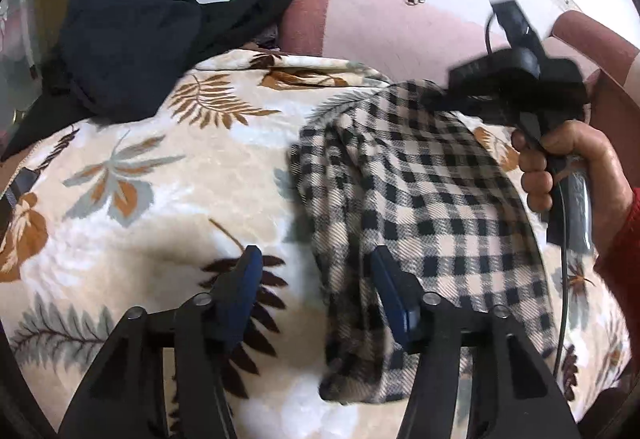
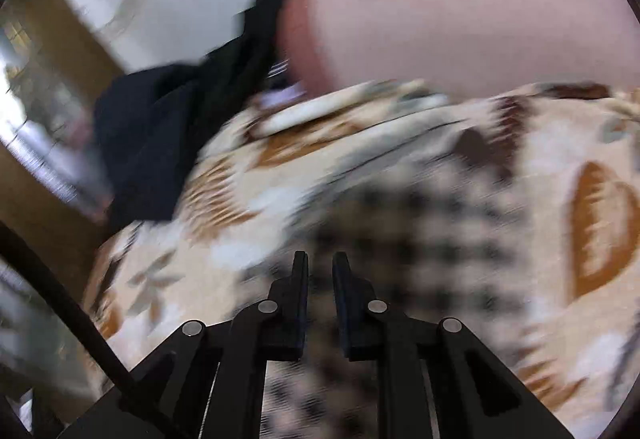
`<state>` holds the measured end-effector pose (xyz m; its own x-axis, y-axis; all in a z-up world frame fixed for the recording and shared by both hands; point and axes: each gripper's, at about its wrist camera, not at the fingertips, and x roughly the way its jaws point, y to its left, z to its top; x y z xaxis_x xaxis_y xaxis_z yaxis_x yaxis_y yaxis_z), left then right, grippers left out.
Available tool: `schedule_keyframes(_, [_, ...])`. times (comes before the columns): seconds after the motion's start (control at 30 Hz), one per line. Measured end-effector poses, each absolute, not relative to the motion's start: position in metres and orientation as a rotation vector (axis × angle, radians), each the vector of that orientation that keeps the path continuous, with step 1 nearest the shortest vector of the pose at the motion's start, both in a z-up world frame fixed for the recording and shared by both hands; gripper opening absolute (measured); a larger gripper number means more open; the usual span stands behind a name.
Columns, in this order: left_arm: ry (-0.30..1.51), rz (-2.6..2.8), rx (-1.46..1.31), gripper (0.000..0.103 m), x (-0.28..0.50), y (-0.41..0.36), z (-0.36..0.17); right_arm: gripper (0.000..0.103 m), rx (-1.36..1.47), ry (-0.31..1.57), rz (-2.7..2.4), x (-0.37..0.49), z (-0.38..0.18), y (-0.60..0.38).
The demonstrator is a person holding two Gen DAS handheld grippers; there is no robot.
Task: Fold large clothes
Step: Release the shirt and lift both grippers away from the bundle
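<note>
While my right gripper (image 2: pixel 320 271), jaws narrow, seems to pinch the checked garment's (image 1: pixel 400 191) far corner for folding, my left gripper (image 1: pixel 316 267) gapes empty near its right-side heap on the blanket (image 1: pixel 160 207).

Black-and-cream checked garment (image 1: pixel 404 191) of soft woven cloth, lying bunched and rumpled on a leaf-patterned blanket (image 1: pixel 160 167), toward that blanket's right side. Running as a long heap from the blanket's far right part down to its near edge, with folds and ridges along its length and a thick rolled hem hanging at the near end. Lying well apart from the dark clothing (image 1: pixel 120 43) piled at the blanket's far left corner. Showing only as a blurred checked patch (image 2: pixel 420 223) in the right wrist view.
</note>
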<state>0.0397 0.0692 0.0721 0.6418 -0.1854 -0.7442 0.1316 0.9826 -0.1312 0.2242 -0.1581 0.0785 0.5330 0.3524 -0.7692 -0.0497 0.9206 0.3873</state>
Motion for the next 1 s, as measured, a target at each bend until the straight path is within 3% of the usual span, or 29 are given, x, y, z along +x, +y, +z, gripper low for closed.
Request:
schedule_keyframes(0.17, [0.871, -0.152, -0.050, 0.058, 0.048, 0.071, 0.065, 0.013, 0.439, 1.113, 0.183, 0.260, 0.022, -0.180])
schedule_keyframes(0.3, [0.802, -0.100, -0.028, 0.072, 0.049, 0.075, 0.070, 0.016, 0.265, 1.081, 0.170, 0.258, 0.040, -0.154])
schedule_keyframes(0.37, [0.751, -0.066, -0.012, 0.077, 0.048, 0.081, 0.077, 0.016, 0.239, 0.971, 0.193, 0.244, 0.068, -0.150])
schedule_keyframes(0.53, [0.735, 0.025, -0.049, 0.078, 0.055, 0.110, 0.095, 0.016, 0.405, 0.926, 0.375, 0.199, 0.091, -0.128])
schedule_keyframes(0.73, [0.702, 0.124, -0.107, 0.078, 0.057, 0.149, 0.117, 0.017, 0.419, 1.072, 0.474, 0.154, 0.041, -0.066])
schedule_keyframes(0.9, [0.638, 0.202, -0.099, 0.078, 0.051, 0.173, 0.135, 0.016, 0.408, 1.004, 0.396, 0.077, 0.070, -0.049])
schedule_keyframes(0.97, [0.623, 0.216, -0.124, 0.078, 0.049, 0.182, 0.140, 0.024, 0.343, 0.979, 0.213, 0.025, 0.084, -0.042])
schedule_keyframes(1.0, [0.617, 0.222, -0.138, 0.078, 0.048, 0.186, 0.143, 0.033, 0.274, 0.953, 0.127, -0.007, 0.092, -0.034])
